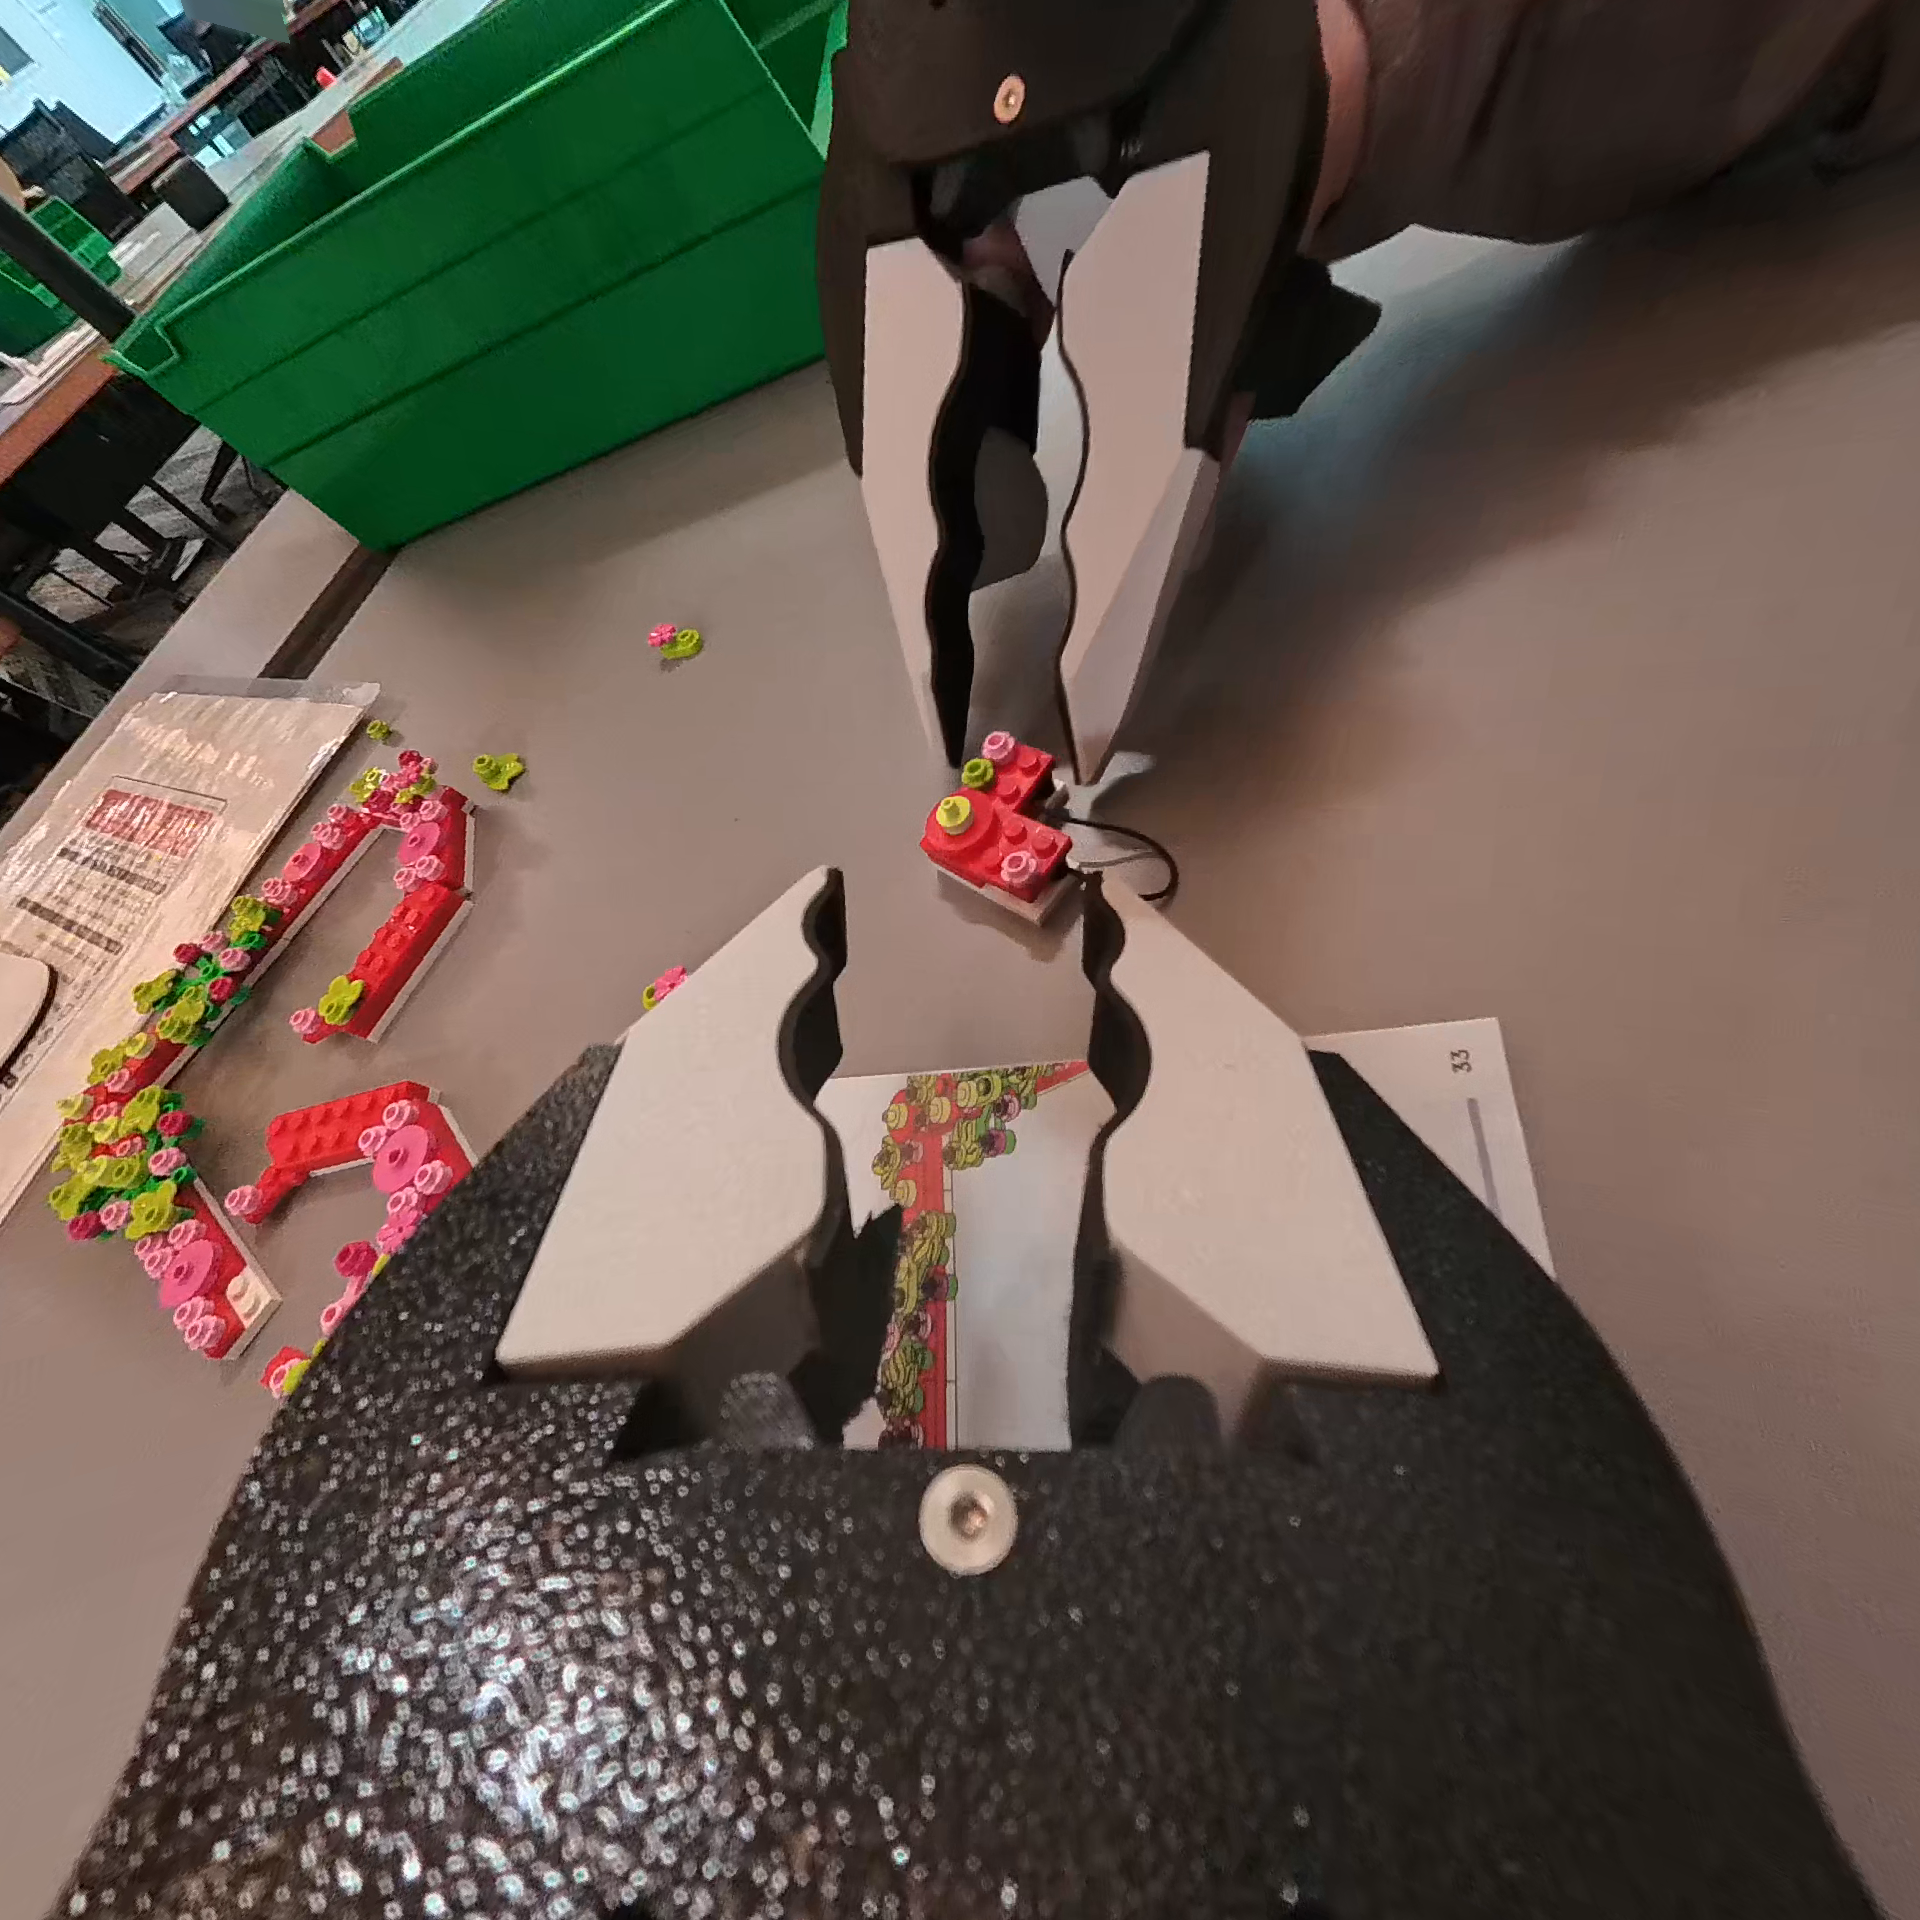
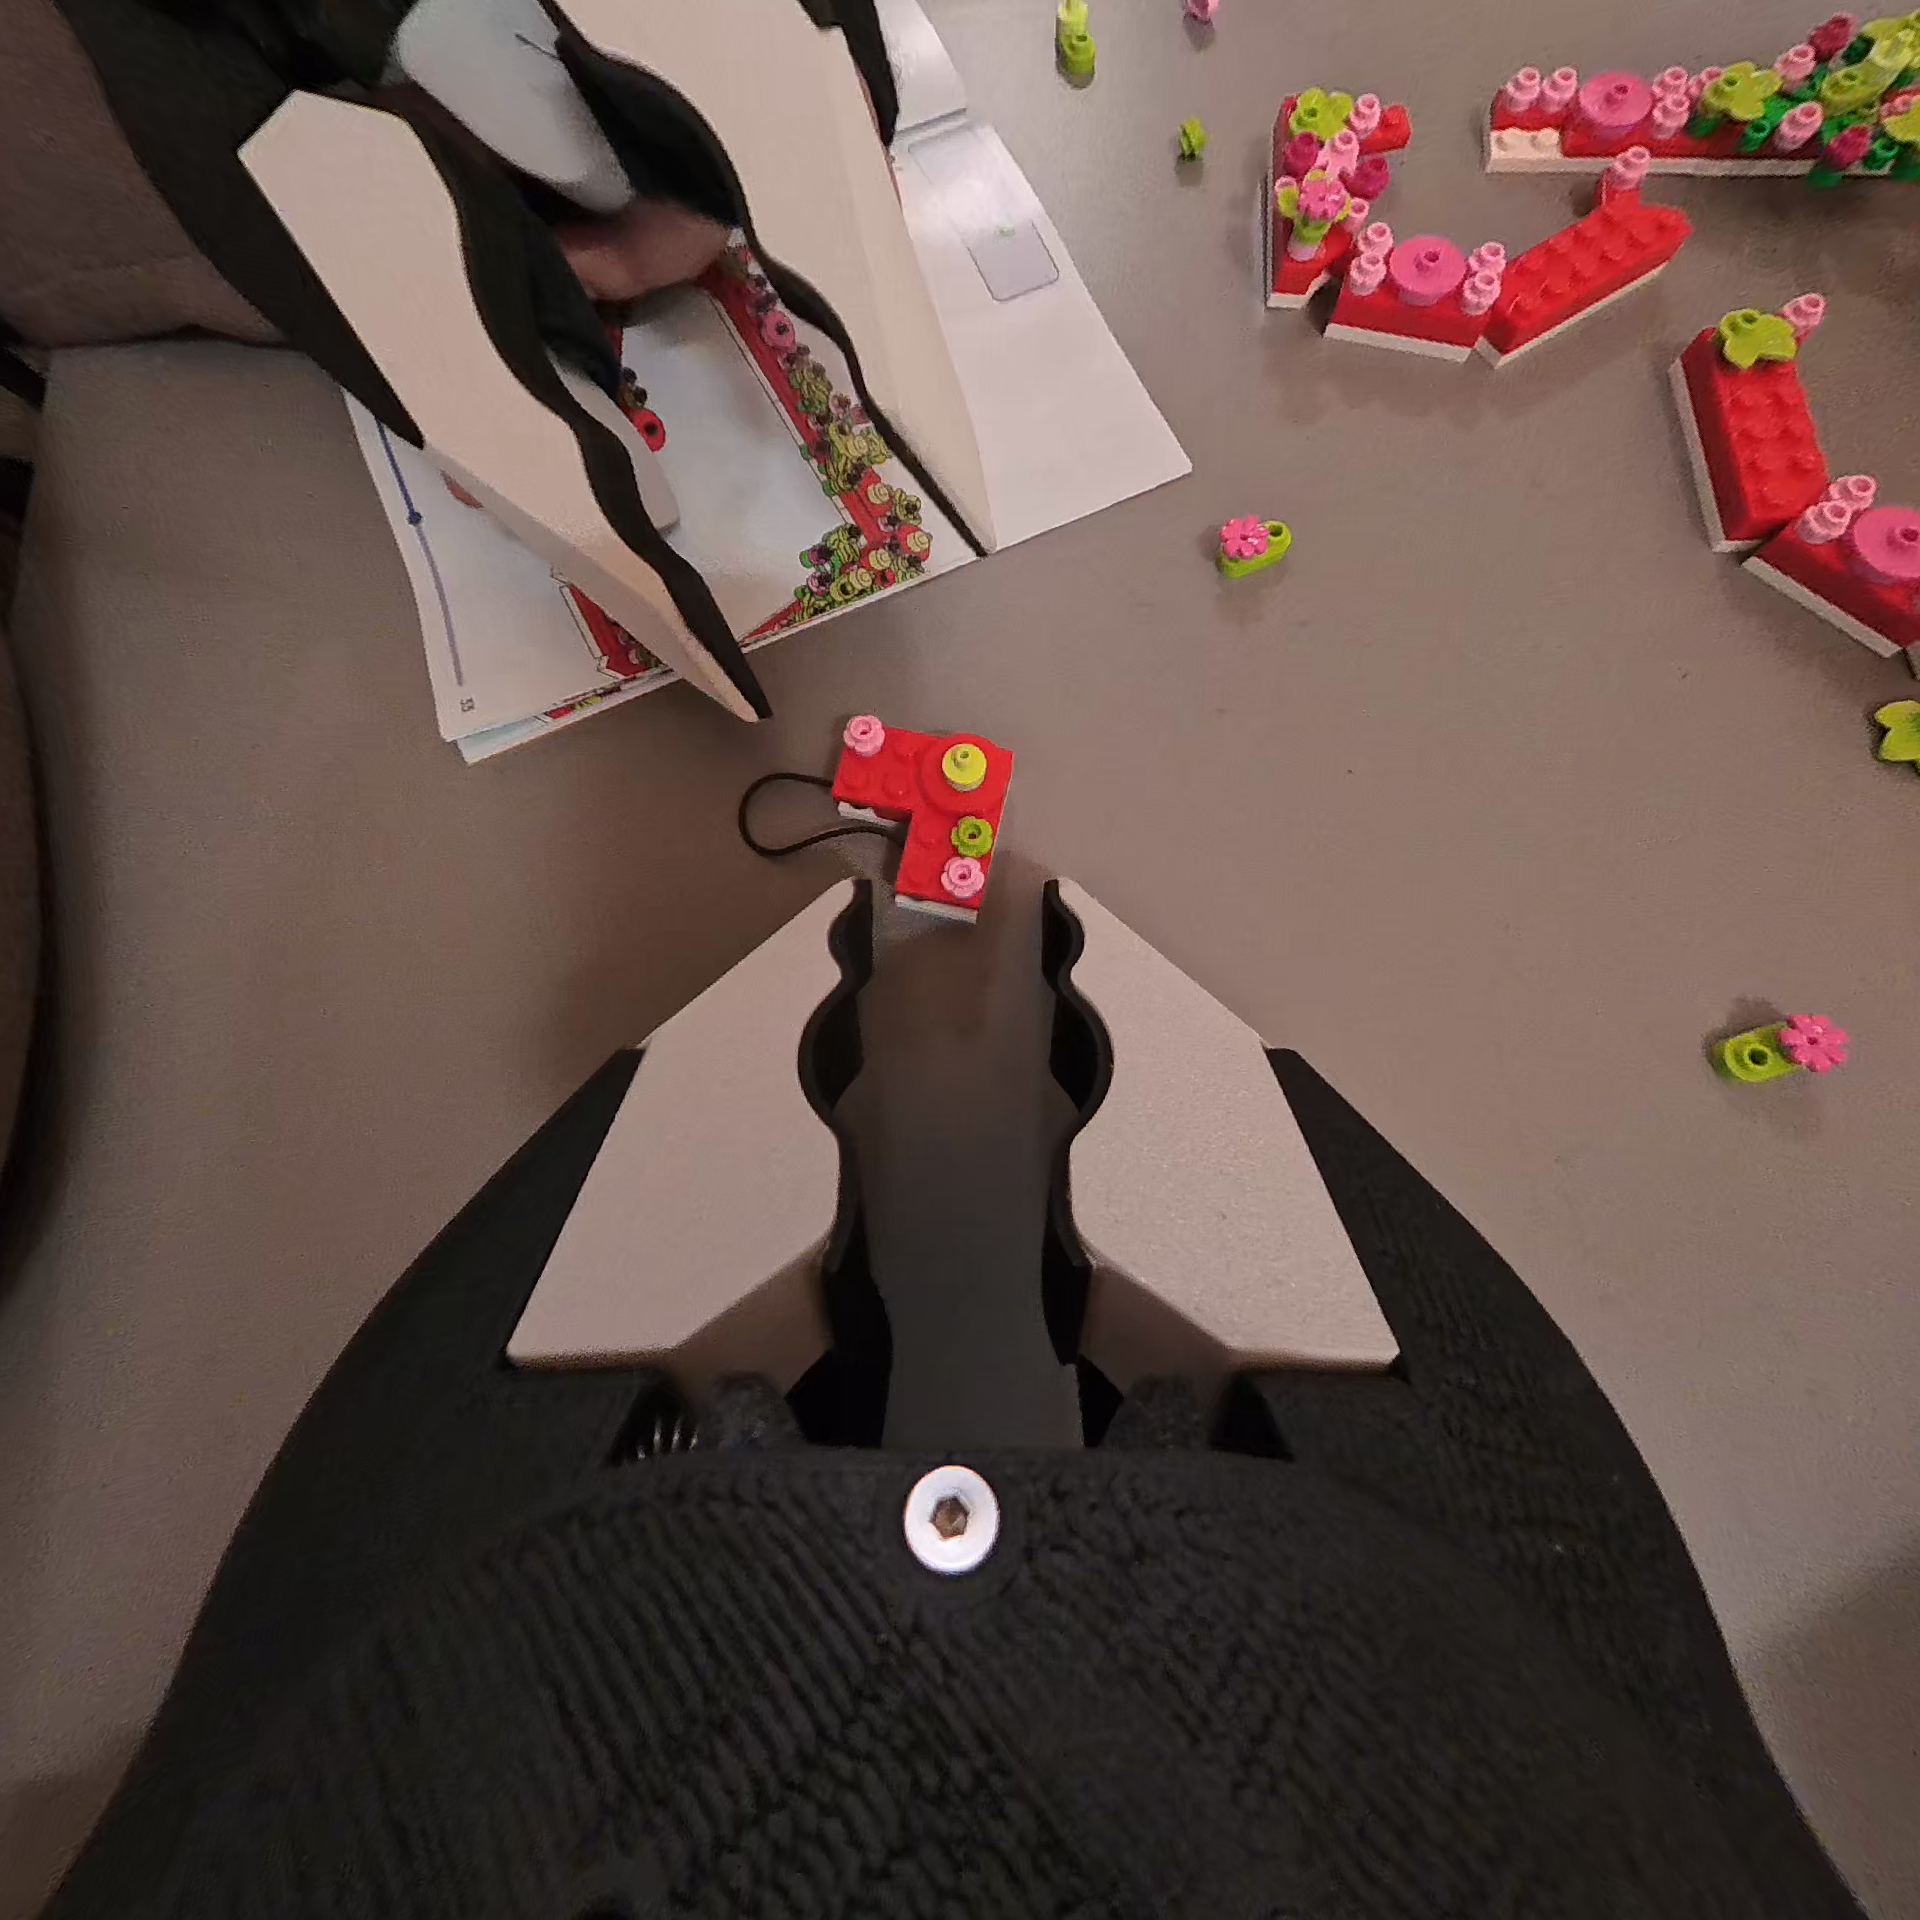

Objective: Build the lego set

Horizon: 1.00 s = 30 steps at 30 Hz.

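A small L-shaped red lego piece (image 1: 997, 836) with pink and lime studs on top lies on the grey table (image 1: 1455, 623); a thin black cord loop (image 1: 1143, 868) sits beside it. My right gripper (image 2: 954, 891) is open, and its tips straddle the near end of the piece (image 2: 925, 810) without closing on it. It comes in from the far side in the left wrist view (image 1: 1018, 767). My left gripper (image 1: 966, 899) is open and empty, with its tips just short of the piece. It hovers over the open instruction booklet (image 1: 1403, 1101).
Several red flower-covered lego sections (image 1: 405, 904) lie at the left and show at the top right in the right wrist view (image 2: 1558, 270). Loose lime and pink flower bits (image 2: 1252, 545) are scattered around. Green bins (image 1: 499, 291) stand at the back. A plastic bag (image 1: 156, 831) lies at the table's left edge. Tip to tip, the grippers are about 5 cm apart.
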### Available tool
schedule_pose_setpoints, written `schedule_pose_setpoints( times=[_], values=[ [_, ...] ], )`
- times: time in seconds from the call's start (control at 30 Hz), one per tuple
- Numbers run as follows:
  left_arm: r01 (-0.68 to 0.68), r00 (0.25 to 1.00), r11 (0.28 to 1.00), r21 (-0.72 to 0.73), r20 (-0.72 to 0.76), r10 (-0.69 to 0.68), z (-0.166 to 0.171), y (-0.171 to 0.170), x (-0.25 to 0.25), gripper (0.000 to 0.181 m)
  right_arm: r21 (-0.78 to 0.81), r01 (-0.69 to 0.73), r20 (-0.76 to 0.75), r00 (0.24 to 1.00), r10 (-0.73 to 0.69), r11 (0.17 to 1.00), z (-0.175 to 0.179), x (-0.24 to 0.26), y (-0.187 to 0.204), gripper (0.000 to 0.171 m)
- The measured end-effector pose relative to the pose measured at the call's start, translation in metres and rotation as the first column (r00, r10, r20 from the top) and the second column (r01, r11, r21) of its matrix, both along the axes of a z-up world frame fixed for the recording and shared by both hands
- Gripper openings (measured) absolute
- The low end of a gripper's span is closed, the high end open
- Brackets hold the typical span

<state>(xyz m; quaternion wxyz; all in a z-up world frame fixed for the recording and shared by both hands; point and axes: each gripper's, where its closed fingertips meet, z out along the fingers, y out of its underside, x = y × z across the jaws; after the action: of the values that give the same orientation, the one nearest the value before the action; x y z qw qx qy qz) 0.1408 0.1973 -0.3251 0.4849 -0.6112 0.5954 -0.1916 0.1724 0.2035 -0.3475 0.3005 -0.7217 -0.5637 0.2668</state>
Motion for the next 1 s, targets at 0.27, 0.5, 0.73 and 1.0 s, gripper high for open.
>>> schedule_pose_setpoints(
  times=[0.27,0.5,0.73,1.0],
  values=[
    [0.006,1.000,1.000,-0.003,-0.004,-0.006,-0.001,-0.001,0.000,0.045,0.034,-0.010,-0.019,1.000,0.011,0.999,-0.002,-0.003,-0.001,0.026],
    [0.024,1.000,1.000,0.004,-0.007,-0.024,0.000,-0.004,0.000,0.046,0.042,-0.011,-0.035,0.999,0.013,0.999,-0.002,-0.009,-0.002,0.015],
    [0.050,0.998,0.981,0.187,-0.050,-0.042,0.005,-0.004,0.000,0.050,-0.020,0.031,-0.056,0.998,-0.032,0.999,0.002,-0.008,0.003,0.015],
    [0.051,0.989,0.827,0.559,-0.141,0.034,0.019,0.003,0.004,0.061,-0.049,0.003,-0.153,0.988,-0.010,0.999,0.033,-0.016,0.001,0.014]
  ],
)
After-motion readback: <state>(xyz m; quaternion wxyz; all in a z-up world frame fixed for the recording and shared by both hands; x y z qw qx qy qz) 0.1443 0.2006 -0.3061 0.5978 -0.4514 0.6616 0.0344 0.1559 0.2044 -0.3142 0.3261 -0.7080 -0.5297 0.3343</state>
